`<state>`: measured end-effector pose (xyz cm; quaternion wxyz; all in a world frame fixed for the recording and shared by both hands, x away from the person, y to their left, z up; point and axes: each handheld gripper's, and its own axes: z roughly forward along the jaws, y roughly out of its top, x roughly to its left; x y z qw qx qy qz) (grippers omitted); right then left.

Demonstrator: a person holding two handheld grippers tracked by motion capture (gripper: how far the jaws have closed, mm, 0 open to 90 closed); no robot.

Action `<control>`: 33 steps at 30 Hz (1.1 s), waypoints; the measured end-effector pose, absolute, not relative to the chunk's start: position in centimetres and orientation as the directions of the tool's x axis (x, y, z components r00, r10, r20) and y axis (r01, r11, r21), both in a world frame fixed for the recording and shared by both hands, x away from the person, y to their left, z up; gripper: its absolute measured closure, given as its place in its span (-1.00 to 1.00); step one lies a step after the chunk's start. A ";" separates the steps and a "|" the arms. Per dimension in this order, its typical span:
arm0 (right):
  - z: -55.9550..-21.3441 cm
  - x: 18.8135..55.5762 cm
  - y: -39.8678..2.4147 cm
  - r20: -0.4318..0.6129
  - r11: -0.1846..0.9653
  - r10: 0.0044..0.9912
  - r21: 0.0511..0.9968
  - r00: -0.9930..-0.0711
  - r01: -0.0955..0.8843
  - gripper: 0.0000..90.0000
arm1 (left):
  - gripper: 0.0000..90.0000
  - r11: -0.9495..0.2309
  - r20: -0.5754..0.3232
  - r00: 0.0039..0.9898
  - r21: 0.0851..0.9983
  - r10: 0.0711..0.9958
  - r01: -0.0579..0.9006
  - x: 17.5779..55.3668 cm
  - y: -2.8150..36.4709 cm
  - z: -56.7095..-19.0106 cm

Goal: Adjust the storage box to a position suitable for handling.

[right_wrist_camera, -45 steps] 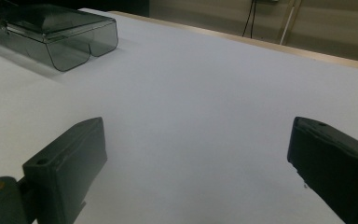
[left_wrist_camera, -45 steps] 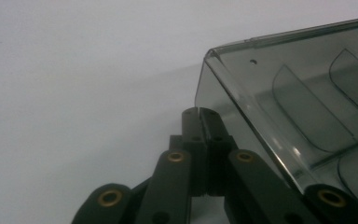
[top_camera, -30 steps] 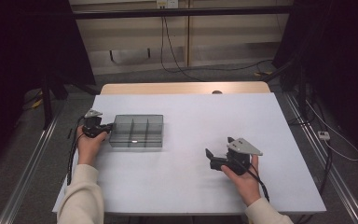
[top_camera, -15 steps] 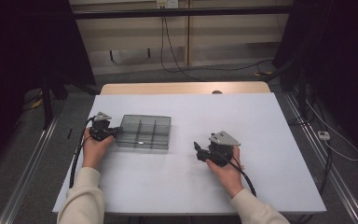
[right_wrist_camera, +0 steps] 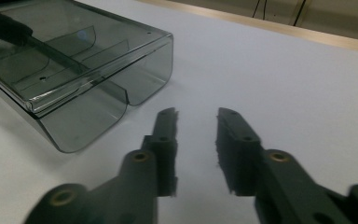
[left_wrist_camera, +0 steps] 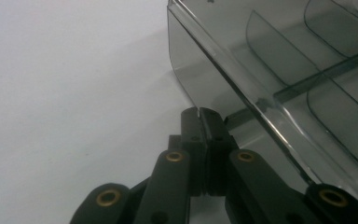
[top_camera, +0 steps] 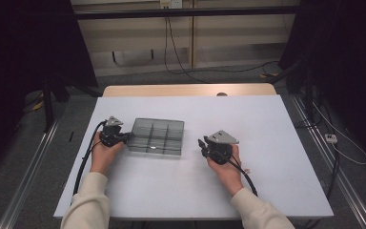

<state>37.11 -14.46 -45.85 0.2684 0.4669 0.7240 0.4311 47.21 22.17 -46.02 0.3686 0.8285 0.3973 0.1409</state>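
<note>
A clear smoky plastic organizer box (top_camera: 157,136) with empty divided compartments lies left of the table's middle. My left gripper (top_camera: 126,137) is at the box's left end. In the left gripper view its jaws (left_wrist_camera: 199,112) are pressed together with nothing between them, the tips right against the box wall (left_wrist_camera: 270,70). My right gripper (top_camera: 201,144) rests a short way right of the box, pointing at it. Its jaws (right_wrist_camera: 196,116) have just been closing; a narrow gap remains with only bare table in it, and the box corner (right_wrist_camera: 65,60) is just ahead to the left.
The white table top (top_camera: 267,143) has a wooden strip (top_camera: 186,89) along its far edge. Black cables trail from both grippers toward the near edge. Dark curtains stand at both sides, and cords lie on the floor beyond the table.
The left hand and the box have shifted right together. The right hand has moved left toward the box, and its jaws have narrowed from wide open to a small gap.
</note>
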 end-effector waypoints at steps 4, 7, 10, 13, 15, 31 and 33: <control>-46.1 37.5 -14.1 0.017 0.210 0.900 0.858 -0.435 0.468 0.87 | 0.98 -0.419 -0.067 0.661 0.725 0.747 0.547 46.9 21.7 -45.8; -46.1 37.6 -13.9 0.040 0.203 0.895 0.850 -0.445 0.485 0.97 | 0.98 -0.419 -0.069 0.667 0.729 0.742 0.542 46.8 21.4 -45.7; -46.2 37.7 -13.8 0.044 0.206 0.894 0.844 -0.447 0.495 1.00 | 0.98 -0.414 -0.081 0.674 0.732 0.735 0.541 46.6 21.1 -45.8; -46.1 37.7 -13.6 0.056 0.209 0.882 0.843 -0.468 0.495 1.00 | 0.99 -0.426 -0.080 0.682 0.726 0.726 0.539 46.3 20.6 -45.7; -46.1 37.6 -13.3 0.058 0.216 0.876 0.841 -0.479 0.497 1.00 | 0.98 -0.431 -0.078 0.687 0.726 0.722 0.536 46.2 20.4 -45.7; -46.2 37.9 -12.9 0.054 0.231 0.885 0.811 -0.463 0.537 1.00 | 0.98 -0.457 -0.076 0.712 0.718 0.698 0.525 45.4 19.5 -45.6; -46.3 37.9 -12.9 0.049 0.236 0.884 0.811 -0.464 0.536 1.00 | 1.00 -0.459 -0.079 0.713 0.714 0.697 0.528 45.3 19.5 -45.5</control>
